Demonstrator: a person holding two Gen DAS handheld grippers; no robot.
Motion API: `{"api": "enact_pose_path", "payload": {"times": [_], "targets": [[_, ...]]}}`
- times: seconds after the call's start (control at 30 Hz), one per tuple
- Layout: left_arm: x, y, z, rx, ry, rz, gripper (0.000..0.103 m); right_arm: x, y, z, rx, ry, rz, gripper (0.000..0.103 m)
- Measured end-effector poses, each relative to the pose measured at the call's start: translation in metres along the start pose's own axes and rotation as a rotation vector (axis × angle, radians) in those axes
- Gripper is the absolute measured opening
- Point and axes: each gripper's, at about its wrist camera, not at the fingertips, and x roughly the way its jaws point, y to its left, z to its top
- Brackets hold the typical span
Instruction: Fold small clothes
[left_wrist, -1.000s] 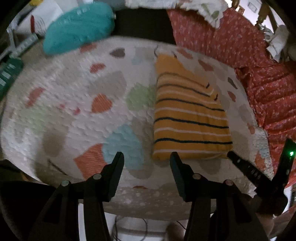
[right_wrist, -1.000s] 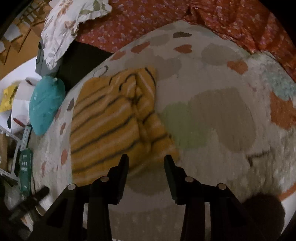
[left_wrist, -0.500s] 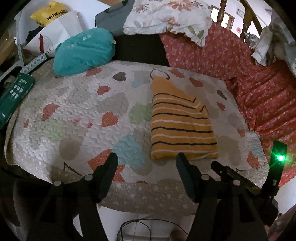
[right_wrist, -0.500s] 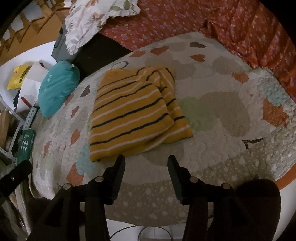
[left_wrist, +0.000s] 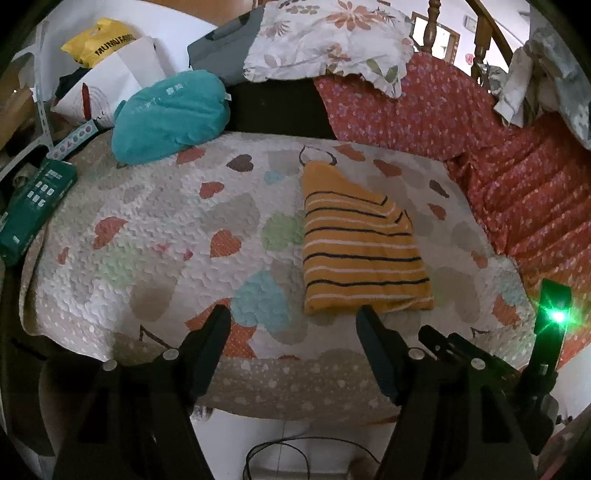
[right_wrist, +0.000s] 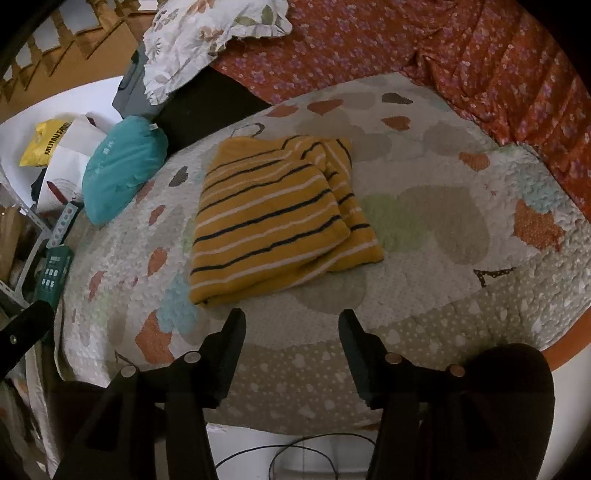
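A small mustard-yellow garment with dark and white stripes (left_wrist: 354, 243) lies folded flat on a heart-patterned quilt (left_wrist: 155, 236); in the right wrist view (right_wrist: 273, 218) it lies folded in layers. My left gripper (left_wrist: 293, 321) is open and empty, above the quilt's near edge, just short of the garment. My right gripper (right_wrist: 291, 325) is open and empty, also short of the garment's near edge. The right gripper also shows in the left wrist view (left_wrist: 480, 365) at lower right with a green light.
A teal cushion (left_wrist: 170, 114) and a green box (left_wrist: 33, 206) lie at the quilt's left. A floral pillow (left_wrist: 328, 40) and red floral bedding (left_wrist: 517, 177) lie behind and to the right. A cable (left_wrist: 303, 450) lies on the floor below the quilt's edge.
Both grippers have pulled back and up from the garment toward the quilt's near edge. The garment lies folded and still.
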Motion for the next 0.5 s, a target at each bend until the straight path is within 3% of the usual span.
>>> {"api": "enact_pose_path", "payload": {"times": [0.5], "targets": [[0.043,0.005,-0.006,0.004,0.12,0.003,0.07,0.04,-0.022,-0.004,0.056,0.085,-0.023,0.057]]}}
